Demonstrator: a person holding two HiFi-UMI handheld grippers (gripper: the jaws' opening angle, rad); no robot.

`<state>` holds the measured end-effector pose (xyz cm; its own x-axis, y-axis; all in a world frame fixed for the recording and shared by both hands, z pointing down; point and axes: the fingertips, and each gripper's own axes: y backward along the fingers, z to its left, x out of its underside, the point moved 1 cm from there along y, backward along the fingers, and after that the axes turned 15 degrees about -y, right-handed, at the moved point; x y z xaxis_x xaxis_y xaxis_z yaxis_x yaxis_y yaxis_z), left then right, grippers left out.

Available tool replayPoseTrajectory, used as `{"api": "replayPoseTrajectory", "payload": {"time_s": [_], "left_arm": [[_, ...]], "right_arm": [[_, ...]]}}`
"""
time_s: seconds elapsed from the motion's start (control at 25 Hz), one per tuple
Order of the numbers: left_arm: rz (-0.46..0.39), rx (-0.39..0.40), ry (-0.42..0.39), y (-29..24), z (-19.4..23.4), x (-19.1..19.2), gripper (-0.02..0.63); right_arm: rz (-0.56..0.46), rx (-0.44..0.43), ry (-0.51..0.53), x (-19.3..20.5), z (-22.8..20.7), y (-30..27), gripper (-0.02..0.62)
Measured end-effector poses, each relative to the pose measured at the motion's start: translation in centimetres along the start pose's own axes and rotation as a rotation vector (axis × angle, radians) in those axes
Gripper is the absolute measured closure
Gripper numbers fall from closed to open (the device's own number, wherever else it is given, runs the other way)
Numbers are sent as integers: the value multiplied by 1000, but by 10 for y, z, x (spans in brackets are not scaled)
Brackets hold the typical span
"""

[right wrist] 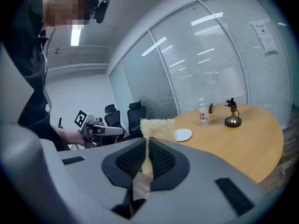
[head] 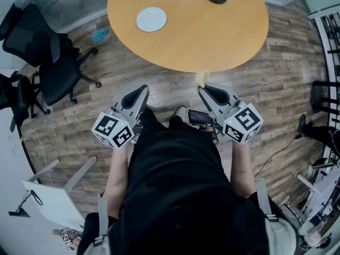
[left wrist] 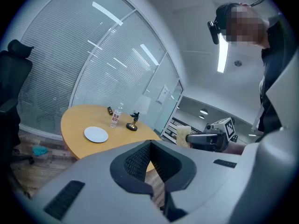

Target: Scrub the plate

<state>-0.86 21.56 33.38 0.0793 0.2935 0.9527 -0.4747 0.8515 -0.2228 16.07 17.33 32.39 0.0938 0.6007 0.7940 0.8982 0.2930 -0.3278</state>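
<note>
1. Head view: a round wooden table [head: 234, 41] stands on plank flooring [head: 85, 121]. The white plate [head: 151, 19] lies bare on the table's left part, and black office chairs [head: 53, 62] sit to the left
2. Left gripper view: the left gripper [left wrist: 150, 146] has its jaws together with nothing between them. Slatted glass walls [left wrist: 70, 64] rise behind the table
3. Right gripper view: the right gripper [right wrist: 146, 143] is clamped on a yellow sponge [right wrist: 156, 125], with the plate well beyond it on the tabletop
</note>
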Motion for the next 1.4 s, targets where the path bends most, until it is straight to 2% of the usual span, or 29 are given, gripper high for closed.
{"api": "replayPoseTrajectory", "payload": {"time_s": [0.36,0.88,1.2,1.4], "left_arm": [[12,27,-40,9,48,-16,595],[19,53,-99,38,144,-33,595],[40,91,-68,61,198,-18,595],[52,125,-34,66,215,-10,595]], "right_arm": [[-41,43,-39,-17,13,-44,563],[-59,98,-57,-44,40,-140,563],[-62,165,-67,-49,57,-188,563],[-64,212,-78,-49,62,-200,563]]}}
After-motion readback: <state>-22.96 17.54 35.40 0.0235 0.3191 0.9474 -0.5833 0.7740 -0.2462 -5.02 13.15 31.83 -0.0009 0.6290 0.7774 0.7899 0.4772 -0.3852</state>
